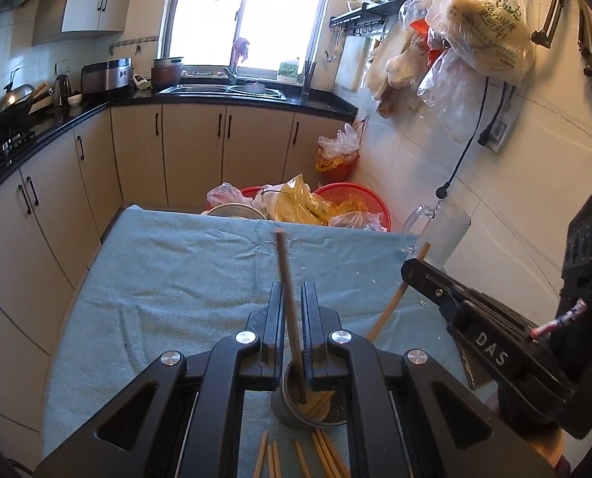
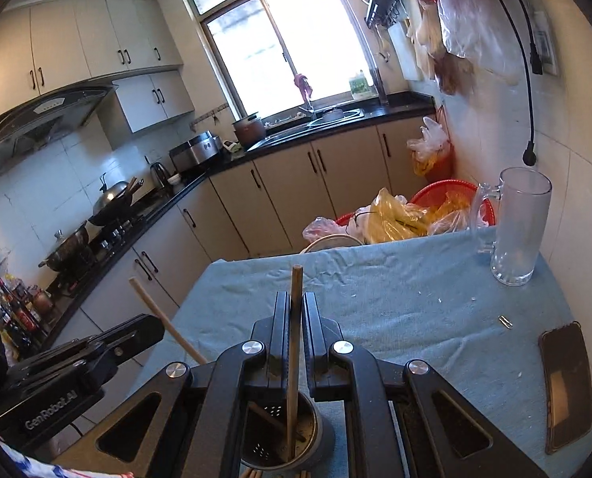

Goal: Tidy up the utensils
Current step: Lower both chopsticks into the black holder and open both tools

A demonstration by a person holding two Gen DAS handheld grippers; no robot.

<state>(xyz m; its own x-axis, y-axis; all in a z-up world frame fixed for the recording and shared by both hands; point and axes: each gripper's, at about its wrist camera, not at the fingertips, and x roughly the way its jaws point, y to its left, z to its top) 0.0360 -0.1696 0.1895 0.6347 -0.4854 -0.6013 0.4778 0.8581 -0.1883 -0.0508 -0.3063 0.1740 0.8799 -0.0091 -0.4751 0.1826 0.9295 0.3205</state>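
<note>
My left gripper (image 1: 292, 290) is shut on a brown chopstick (image 1: 286, 271) that stands nearly upright, its lower end inside the perforated metal utensil holder (image 1: 290, 414) just below the jaws. My right gripper (image 2: 296, 298) is shut on another brown chopstick (image 2: 296, 279), which also reaches down into the holder (image 2: 324, 444). Each gripper shows in the other's view: the right gripper (image 1: 409, 269) comes in from the right with its chopstick (image 1: 395, 298), and the left gripper (image 2: 154, 328) comes in from the left with its chopstick (image 2: 164, 318). Several loose chopsticks (image 1: 323, 454) lie on the cloth in front of the holder.
A blue cloth (image 2: 395, 298) covers the table. A tall clear glass mug (image 2: 518, 227) stands at its far right corner, by the tiled wall. A dark phone (image 2: 566, 386) lies near the right edge. Red baskets with plastic bags (image 1: 335, 203) sit beyond the far edge.
</note>
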